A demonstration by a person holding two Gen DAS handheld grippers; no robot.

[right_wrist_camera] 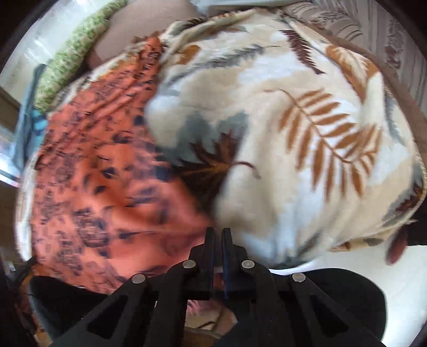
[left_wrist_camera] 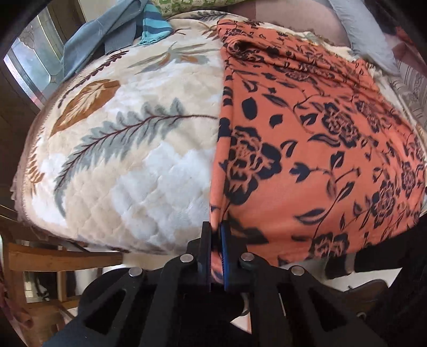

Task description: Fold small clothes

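Note:
An orange garment (left_wrist_camera: 307, 149) with a dark floral print lies spread over a cream leaf-patterned blanket (left_wrist_camera: 128, 149). My left gripper (left_wrist_camera: 216, 227) is shut on the garment's near left corner, with orange cloth pinched between the jaws. In the right wrist view the same garment (right_wrist_camera: 101, 181) fills the left half, blurred by motion, over the blanket (right_wrist_camera: 307, 138). My right gripper (right_wrist_camera: 218, 232) is shut on the garment's near right edge; a bit of orange cloth shows between the jaws.
A blue-grey cloth (left_wrist_camera: 96, 34) and a blue striped piece (left_wrist_camera: 154, 24) lie at the blanket's far left. A green patterned cushion (right_wrist_camera: 77, 50) sits behind. A wooden chair (left_wrist_camera: 48, 264) stands below the left blanket edge.

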